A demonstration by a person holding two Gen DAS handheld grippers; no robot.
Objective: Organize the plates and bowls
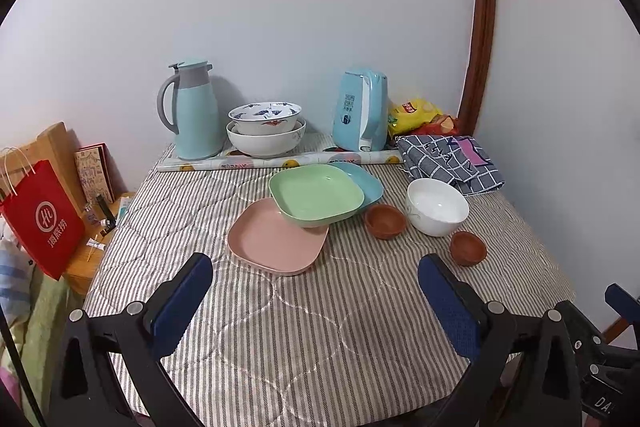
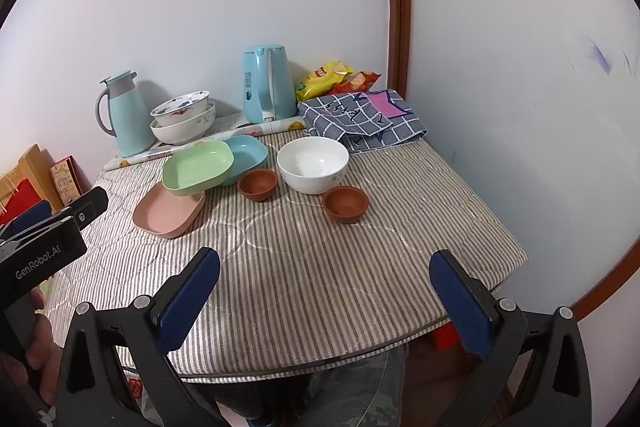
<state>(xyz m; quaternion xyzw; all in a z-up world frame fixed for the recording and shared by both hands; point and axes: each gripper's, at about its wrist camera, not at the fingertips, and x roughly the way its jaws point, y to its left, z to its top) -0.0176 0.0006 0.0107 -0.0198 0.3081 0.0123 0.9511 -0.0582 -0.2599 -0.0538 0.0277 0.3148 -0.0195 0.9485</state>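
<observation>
"genrobot.ai" stands in white on the black left tongs body (image 2: 38, 261); the red paper bag (image 1: 44, 223) bears chinese characters.

- Ahead of the left gripper (image 1: 316, 279), the pink plate (image 1: 276, 237) and green plate (image 1: 316, 194) look like smooth matt plastic.
- White bowl (image 1: 437, 207): glossy ceramic.
- Two brown bowls (image 1: 385, 221): matt, clay-like.
- Desk (image 1: 280, 327): striped quilted cloth.
- Gripper pads (image 1: 182, 301): textured blue.
</observation>
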